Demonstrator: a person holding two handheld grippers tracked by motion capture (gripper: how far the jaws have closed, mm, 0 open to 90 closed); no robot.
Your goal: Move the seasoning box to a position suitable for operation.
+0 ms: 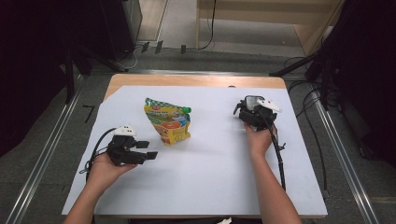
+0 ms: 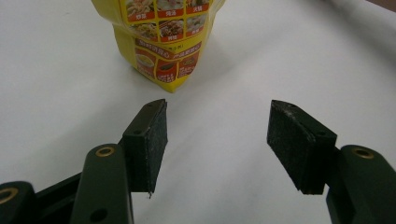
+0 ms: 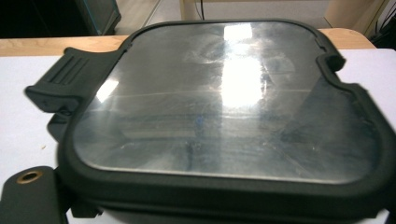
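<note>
Pouch, yellow with a green top edge and a green cap, sits on the white table cover, left of centre, its base corner towards the left gripper. In the left gripper view the pouch lies just beyond the jaws, apart from both pads. Left tongs stand wide with nothing between them, resting low near the cover.

Right gripper sits well apart, at the far right of the cover. It carries a dark-rimmed lid with a clear panel, a ribbed tab at one corner. The lid's near edge lies right over the jaws, so I judge it clamped, but the pads are hidden under the rim.

Risks, as judged from here:
- 1: pouch is soft and stands on a narrow base; a jaw nudging its corner could tip or slide it instead of catching it.
- 2: a grip on the thin bottom seam alone may slip when lifted.
- 3: lid appears held by one edge only; it could pivot or drop if the right hand swings.
- 4: trailing cable on the right may drag across the cover.
</note>
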